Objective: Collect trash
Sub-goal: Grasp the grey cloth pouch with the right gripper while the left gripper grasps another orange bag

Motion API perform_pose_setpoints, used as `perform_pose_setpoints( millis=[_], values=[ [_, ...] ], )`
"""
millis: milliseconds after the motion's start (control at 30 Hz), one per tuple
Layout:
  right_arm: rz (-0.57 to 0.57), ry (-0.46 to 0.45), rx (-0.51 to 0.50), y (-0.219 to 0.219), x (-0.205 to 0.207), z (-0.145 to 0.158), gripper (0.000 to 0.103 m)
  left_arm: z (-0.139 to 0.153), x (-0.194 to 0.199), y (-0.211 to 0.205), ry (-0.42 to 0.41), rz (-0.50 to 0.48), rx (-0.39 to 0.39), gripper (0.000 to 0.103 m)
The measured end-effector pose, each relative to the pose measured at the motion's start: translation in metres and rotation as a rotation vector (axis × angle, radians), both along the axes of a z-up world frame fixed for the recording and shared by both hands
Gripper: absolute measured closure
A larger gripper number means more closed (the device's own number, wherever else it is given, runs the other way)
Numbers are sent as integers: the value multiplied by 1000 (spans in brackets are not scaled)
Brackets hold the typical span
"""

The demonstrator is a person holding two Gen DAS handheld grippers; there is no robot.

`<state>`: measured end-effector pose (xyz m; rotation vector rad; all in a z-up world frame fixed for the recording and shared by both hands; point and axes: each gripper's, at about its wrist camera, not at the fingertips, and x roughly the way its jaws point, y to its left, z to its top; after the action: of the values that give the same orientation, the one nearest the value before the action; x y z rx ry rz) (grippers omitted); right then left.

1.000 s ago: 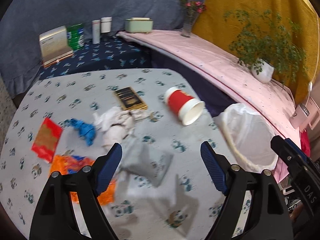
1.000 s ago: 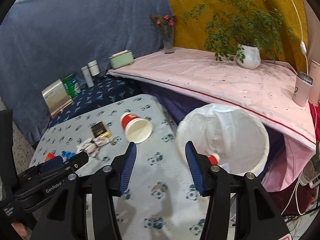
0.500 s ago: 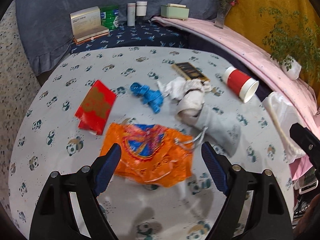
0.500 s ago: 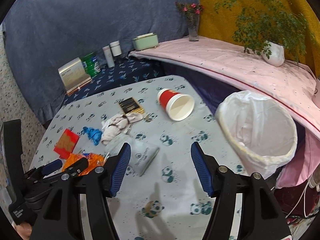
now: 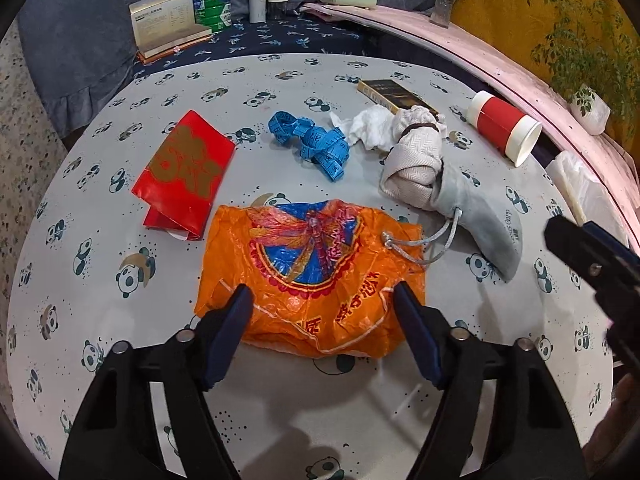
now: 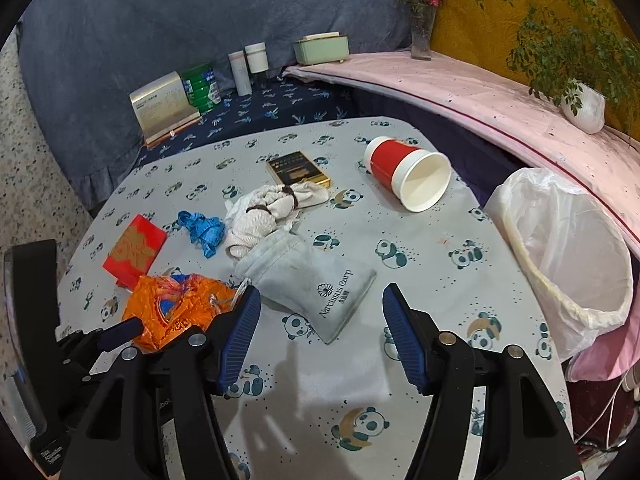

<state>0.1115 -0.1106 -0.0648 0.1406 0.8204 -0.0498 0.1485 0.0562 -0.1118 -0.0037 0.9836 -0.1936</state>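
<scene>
An orange plastic bag (image 5: 316, 268) lies flat on the panda-print table (image 5: 120, 312). My left gripper (image 5: 324, 320) is open and empty, its fingertips straddling the bag's near edge just above it. The bag also shows in the right wrist view (image 6: 176, 308). My right gripper (image 6: 320, 320) is open and empty, hovering near a grey drawstring pouch (image 6: 312, 284). A red paper cup (image 6: 408, 172) lies on its side. A red envelope (image 5: 184, 172), a blue tape measure (image 5: 312, 144) and crumpled white tissue (image 5: 372, 126) lie around. A white-lined bin (image 6: 568, 248) stands at the table's right edge.
A rolled beige cloth (image 5: 418, 164) sits at the pouch's mouth and a black-gold box (image 5: 396, 94) lies behind it. Boxes, bottles and a green tin (image 6: 320, 50) stand on the far dark shelf. A potted plant (image 6: 580, 100) and a vase stand on the pink ledge.
My left gripper has swung left from the bin and pouch and come down close over the orange bag. My right gripper has turned from the bin toward the table and the pouch.
</scene>
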Motion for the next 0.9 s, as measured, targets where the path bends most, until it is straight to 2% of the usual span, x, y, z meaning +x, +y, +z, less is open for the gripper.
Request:
perform_pose_setpoints(
  millis=[67,100,133,233,367,533,567,633,700,733,767,900],
  values=[
    [6,14,-1,2,7,-6,41,-1,2,0,16,-15,-15,57],
    [8,20,0,3,9,-9,41,-1,3,0,24,-21,-27,61],
    [10,27,0,4,13,-13,41,-1,3,0,31,-27,-40,70],
    [19,42,-6,8,22,-20,41,3,3,-1,19,-35,-43,80],
    [33,57,-11,13,30,-28,41,9,4,1,8,-32,-64,86],
    [47,91,-22,17,39,-42,43,13,9,3,6,-25,-74,87],
    [48,98,-22,17,40,-44,46,13,9,3,6,-24,-76,87],
    [44,121,-17,15,42,-50,70,14,10,2,5,-24,-76,87],
    [34,116,-11,11,40,-50,80,16,10,2,1,-26,-77,87],
    [33,118,-3,9,40,-50,94,17,10,1,0,-26,-78,88],
    [31,119,2,8,39,-49,100,18,10,0,-1,-28,-81,88],
    [7,84,8,-3,31,-38,101,24,7,-5,-15,-36,-88,88]
  ],
)
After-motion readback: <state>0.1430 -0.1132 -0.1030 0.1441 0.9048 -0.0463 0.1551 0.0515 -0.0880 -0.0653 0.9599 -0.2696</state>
